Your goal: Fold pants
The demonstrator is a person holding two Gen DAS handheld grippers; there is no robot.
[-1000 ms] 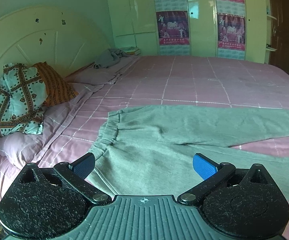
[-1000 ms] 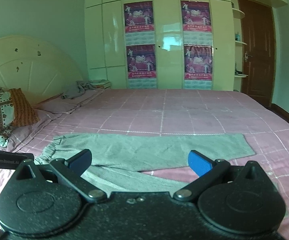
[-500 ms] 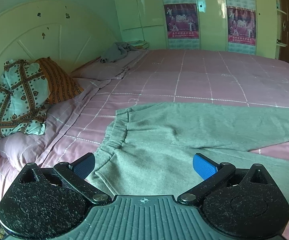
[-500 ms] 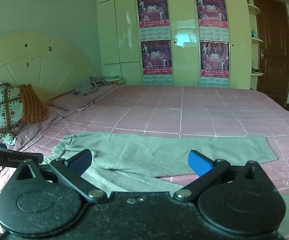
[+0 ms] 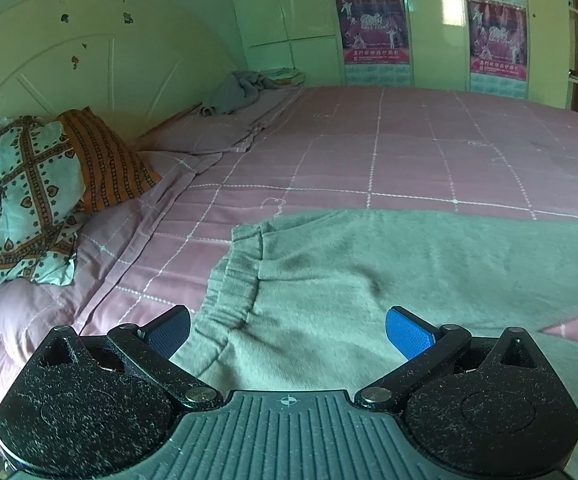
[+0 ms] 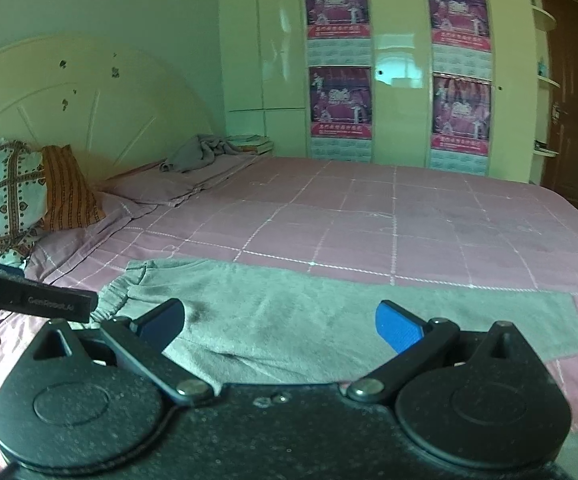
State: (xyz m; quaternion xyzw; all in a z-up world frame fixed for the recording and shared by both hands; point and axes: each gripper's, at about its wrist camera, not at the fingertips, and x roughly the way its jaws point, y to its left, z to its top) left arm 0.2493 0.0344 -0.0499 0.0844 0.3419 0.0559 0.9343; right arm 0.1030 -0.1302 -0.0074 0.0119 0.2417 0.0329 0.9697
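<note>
Here the grey-green fleece pants [image 5: 369, 280] lie flat on the pink checked bedspread [image 5: 369, 152], the gathered elastic waistband [image 5: 233, 280] toward the pillows [image 5: 29, 200] and the legs running off to the right, the far leg [image 6: 409, 312] straight and smooth. The left gripper [image 5: 287, 330] hangs over the waistband area with its blue pads spread wide, nothing between them; the right gripper [image 6: 279, 322] is likewise spread and empty above the fabric.
</note>
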